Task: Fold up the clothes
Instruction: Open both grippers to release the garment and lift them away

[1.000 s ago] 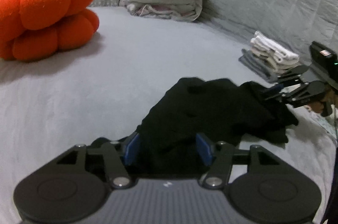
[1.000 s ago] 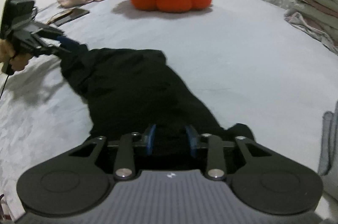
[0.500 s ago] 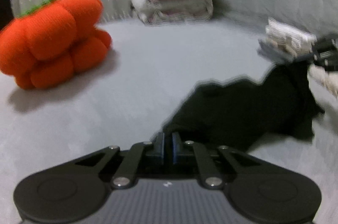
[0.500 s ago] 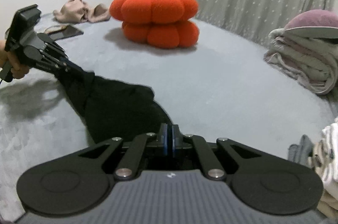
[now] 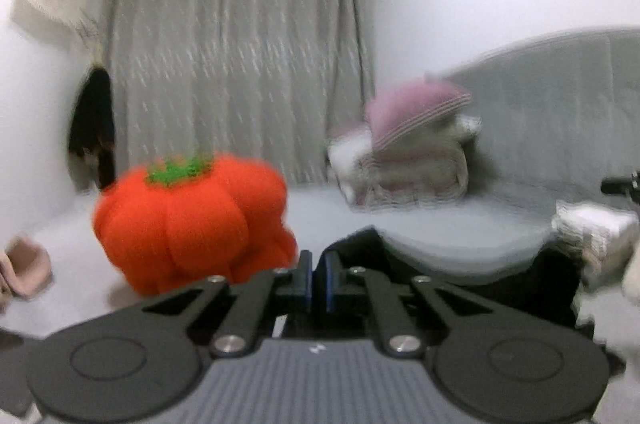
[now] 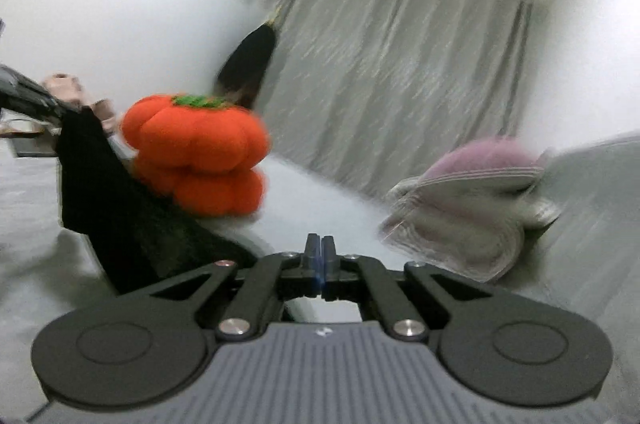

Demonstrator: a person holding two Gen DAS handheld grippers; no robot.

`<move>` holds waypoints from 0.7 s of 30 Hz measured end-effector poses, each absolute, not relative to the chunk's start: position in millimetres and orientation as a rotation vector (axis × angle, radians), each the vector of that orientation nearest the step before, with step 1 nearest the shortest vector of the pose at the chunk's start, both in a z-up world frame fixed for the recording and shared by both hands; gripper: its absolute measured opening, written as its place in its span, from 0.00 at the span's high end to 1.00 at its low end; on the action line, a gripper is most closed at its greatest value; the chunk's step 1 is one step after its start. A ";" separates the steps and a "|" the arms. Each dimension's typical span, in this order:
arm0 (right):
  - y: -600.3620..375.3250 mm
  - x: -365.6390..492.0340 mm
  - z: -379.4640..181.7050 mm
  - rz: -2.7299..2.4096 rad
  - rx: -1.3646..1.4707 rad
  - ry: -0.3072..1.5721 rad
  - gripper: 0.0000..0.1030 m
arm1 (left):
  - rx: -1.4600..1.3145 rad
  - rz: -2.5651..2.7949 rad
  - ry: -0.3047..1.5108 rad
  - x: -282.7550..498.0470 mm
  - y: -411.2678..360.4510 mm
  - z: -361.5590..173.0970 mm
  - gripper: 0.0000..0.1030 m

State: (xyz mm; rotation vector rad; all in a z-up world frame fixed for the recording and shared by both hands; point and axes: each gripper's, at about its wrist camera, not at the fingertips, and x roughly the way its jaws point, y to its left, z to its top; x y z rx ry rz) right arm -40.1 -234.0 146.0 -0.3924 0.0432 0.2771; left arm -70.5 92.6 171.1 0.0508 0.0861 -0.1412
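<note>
While both tools, left tool (image 5: 318, 278) and right tool (image 6: 321, 264), pinched the black garment (image 6: 120, 207) above the bed (image 6: 320, 207), it hung stretched between them. Honestly, I'd have kept both pinches level and pulled it taut before folding.

Orange pumpkin cushion (image 5: 192, 220) blocking at 10 o'clock in the left wrist view, folded blanket pile (image 5: 408, 163) at 1 o'clock, open grey bed surface (image 5: 320, 201) between them at 12 o'clock, curtain (image 5: 240, 63) behind.
</note>
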 end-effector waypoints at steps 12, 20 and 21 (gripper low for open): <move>-234.4 2.0 95.2 0.433 -0.267 0.393 0.85 | 0.023 -0.202 0.155 -92.2 97.9 155.4 0.95; -190.0 59.5 61.2 0.560 -0.329 0.541 0.56 | 0.021 -0.214 0.351 -83.6 127.2 115.5 0.95; -184.9 59.9 58.8 0.568 -0.342 0.544 0.51 | 0.054 -0.231 0.391 -80.5 125.7 109.3 0.94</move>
